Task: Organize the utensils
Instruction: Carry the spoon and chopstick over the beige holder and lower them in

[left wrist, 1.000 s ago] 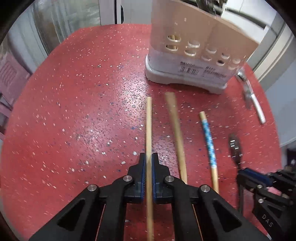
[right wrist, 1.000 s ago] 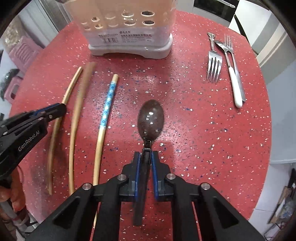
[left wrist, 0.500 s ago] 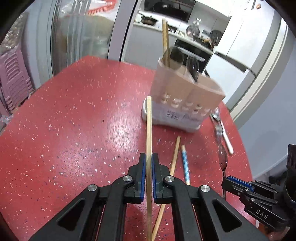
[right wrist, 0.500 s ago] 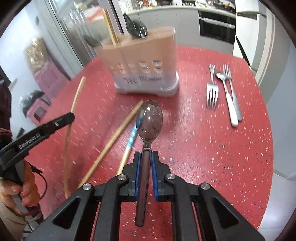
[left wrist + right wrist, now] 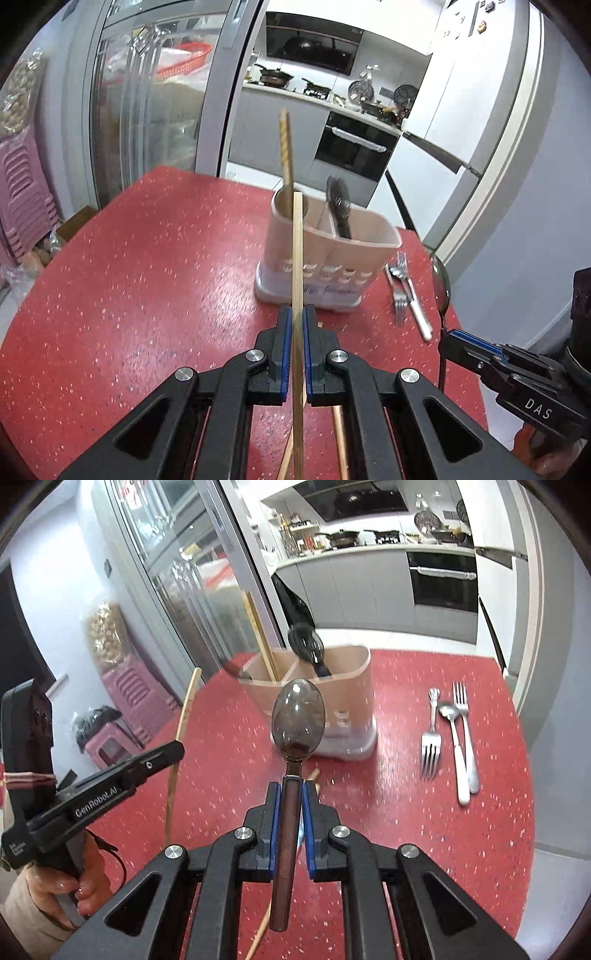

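My left gripper (image 5: pixel 295 314) is shut on a plain wooden chopstick (image 5: pixel 297 266), which is lifted off the red table (image 5: pixel 147 280) and points toward the pink utensil holder (image 5: pixel 328 254). My right gripper (image 5: pixel 292 788) is shut on the handle of a dark spoon (image 5: pixel 298 720), its bowl raised in front of the holder (image 5: pixel 354 686). The holder stands upright with a chopstick (image 5: pixel 286 147) in its left compartment and a dark spoon (image 5: pixel 340 199) in the middle one. In the right wrist view the left gripper (image 5: pixel 177 747) shows at the left with its chopstick (image 5: pixel 184 716).
Two forks (image 5: pixel 430 738) and a white-handled spoon (image 5: pixel 456 753) lie on the table to the right of the holder. More chopsticks (image 5: pixel 338 439) lie on the table under the grippers. The table edge (image 5: pixel 532 812) runs close at the right. A hand (image 5: pixel 55 897) holds the left gripper.
Both grippers have risen off the table with the chopstick and the spoon and tilted up toward level, so the holder's open top and the kitchen behind have come into view.
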